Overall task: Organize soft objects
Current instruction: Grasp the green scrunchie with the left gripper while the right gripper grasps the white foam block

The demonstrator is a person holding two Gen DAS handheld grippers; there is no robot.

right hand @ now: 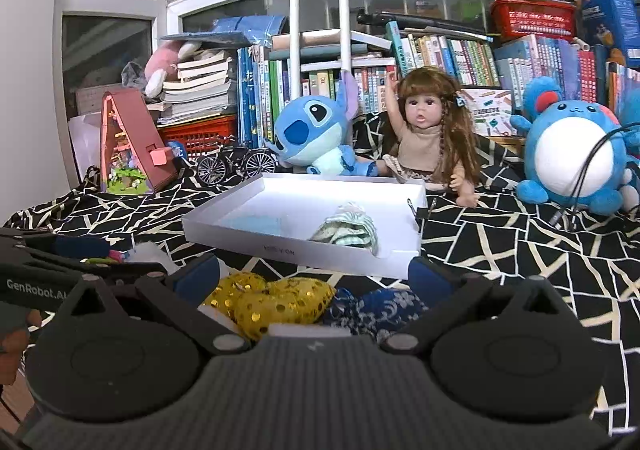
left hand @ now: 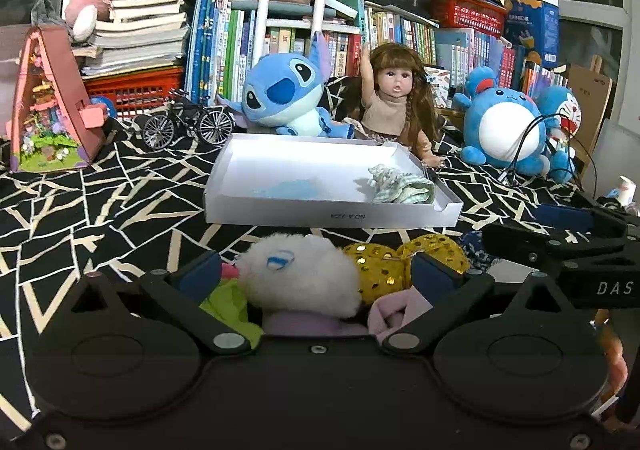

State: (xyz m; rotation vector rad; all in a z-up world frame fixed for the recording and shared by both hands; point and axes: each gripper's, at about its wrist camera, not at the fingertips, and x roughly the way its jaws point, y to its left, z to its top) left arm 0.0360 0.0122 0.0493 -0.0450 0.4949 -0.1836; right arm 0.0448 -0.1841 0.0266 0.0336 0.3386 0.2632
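Both grippers open: left gripper (left hand: 316,274) straddles white fluffy toy (left hand: 300,274), right gripper (right hand: 314,276) over gold sequin pouch (right hand: 272,300), lower centre.

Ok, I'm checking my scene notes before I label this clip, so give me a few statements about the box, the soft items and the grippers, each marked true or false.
1. The white box already holds a green checked cloth. True.
2. The left gripper is clamped shut on the white fluffy toy. False: its jaws stand wide open either side of the toy.
3. The gold sequined pouch lies on the cloth in front of the box. True.
4. The doll lies inside the box. False: it sits upright behind it, one arm raised.
5. The right gripper is open. True.
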